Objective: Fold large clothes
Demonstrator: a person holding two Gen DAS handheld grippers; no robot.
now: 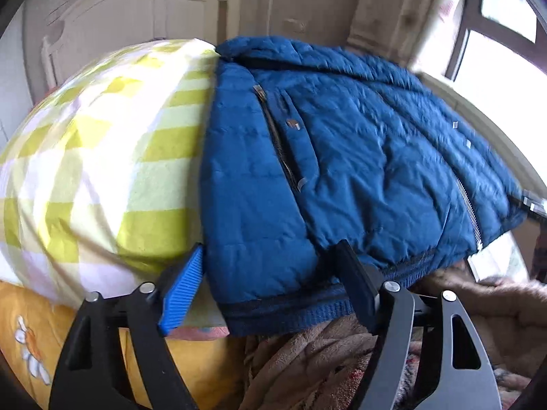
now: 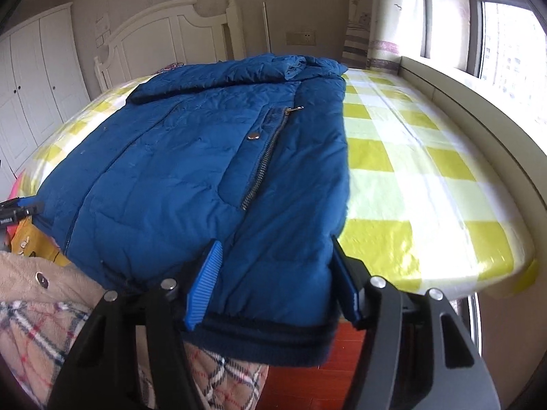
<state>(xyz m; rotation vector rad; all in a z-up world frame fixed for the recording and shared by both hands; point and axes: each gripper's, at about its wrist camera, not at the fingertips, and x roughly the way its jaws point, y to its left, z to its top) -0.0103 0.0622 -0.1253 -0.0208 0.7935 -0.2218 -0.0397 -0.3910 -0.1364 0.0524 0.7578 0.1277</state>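
A blue puffer jacket [image 1: 342,143] lies spread, zip up, on a bed with a yellow-green check sheet [image 1: 112,143]. My left gripper [image 1: 270,283] straddles the jacket's near left hem corner. Its blue left pad [image 1: 181,294] touches the jacket's side edge at the tip, and the dark right finger presses into the padding. In the right wrist view the jacket [image 2: 205,157] fills the middle. My right gripper [image 2: 277,283] is shut on the near right hem corner, with padding bunched between both pads. The left gripper's tip [image 2: 20,210] shows at the far left edge there.
A beige fleece garment [image 1: 342,352] and a plaid one [image 2: 37,335] are heaped below the bed's near edge, beside an orange quilt [image 1: 30,328]. A white headboard [image 2: 164,34] and wardrobe [image 2: 30,82] stand behind; a sill [image 2: 478,109] and window run along the right. Red-brown floor [image 2: 307,376] lies below.
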